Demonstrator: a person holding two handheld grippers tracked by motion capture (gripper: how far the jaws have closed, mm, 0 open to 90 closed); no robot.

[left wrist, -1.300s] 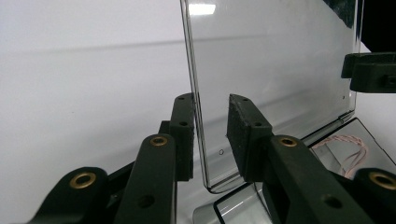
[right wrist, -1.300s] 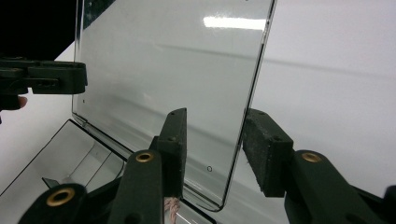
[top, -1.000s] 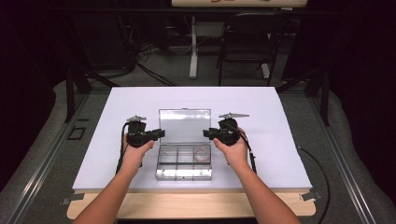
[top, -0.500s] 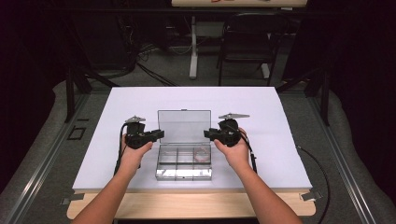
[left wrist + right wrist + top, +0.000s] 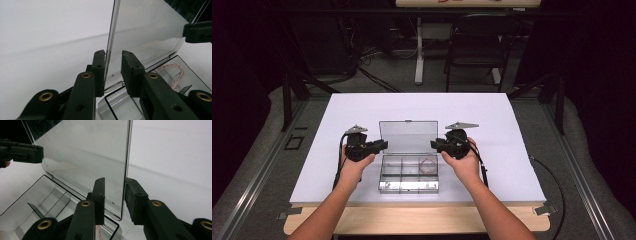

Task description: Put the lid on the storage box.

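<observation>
Much of the clear plastic box (image 5: 408, 172) is hard to read: its transparent walls and dividers nearly vanish against the white table (image 5: 512, 150), and from above the count of compartments is uncertain. Its lid (image 5: 407, 136) stands upright at the far side. In the left gripper view the lid's top edge is cut off by the frame; in the right gripper view the same. A pinkish looped cord (image 5: 175, 75) lies in a compartment on the box's right, partly hidden behind a black finger (image 5: 131, 72).

The table is a plain white sheet on a pale wooden top whose near edge shows. Beyond it the room is dark, with grey floor, cables, a white post and one black chair (image 5: 474, 45).

There is one box, one lid, one cord, two grippers and two hands. The left gripper (image 5: 382, 146) has the lid's left edge between its fingers; its jaws have just been opening, one finger close against the lid, the other clear of it. The right gripper (image 5: 435, 145) has its fingers spread either side of the lid's right edge, just been closing, gaps visible. The box sits mid-table, near the person, between both hands.
</observation>
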